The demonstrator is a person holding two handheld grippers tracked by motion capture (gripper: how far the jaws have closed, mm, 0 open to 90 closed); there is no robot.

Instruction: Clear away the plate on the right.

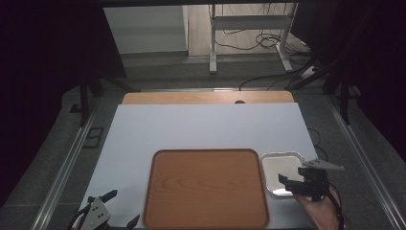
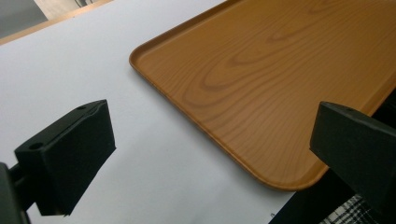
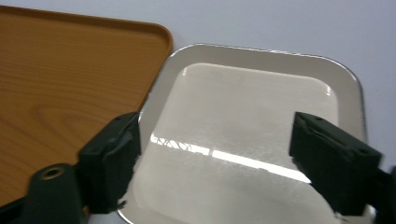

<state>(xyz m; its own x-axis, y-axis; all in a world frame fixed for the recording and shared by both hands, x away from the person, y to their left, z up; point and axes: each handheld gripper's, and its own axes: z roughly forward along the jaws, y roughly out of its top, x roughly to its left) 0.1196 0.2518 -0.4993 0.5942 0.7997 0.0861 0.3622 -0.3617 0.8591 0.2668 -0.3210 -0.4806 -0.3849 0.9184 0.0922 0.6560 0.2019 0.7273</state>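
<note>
Wooden tray (image 1: 206, 189) on white table (image 1: 191, 127), nothing in it, metal dish (image 1: 282, 165) just beside its right edge, likewise bare, right tongs (image 1: 294, 178) spread apart over dish, left tongs (image 1: 122, 208) spread apart near tray's left corner

Wood-grain brown tray (image 1: 206, 191), silver dish (image 1: 282, 165)

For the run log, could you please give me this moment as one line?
left gripper: open, beside wooden tray | right gripper: open, over metal tray | both trays: empty, side by side on white sheet
</note>
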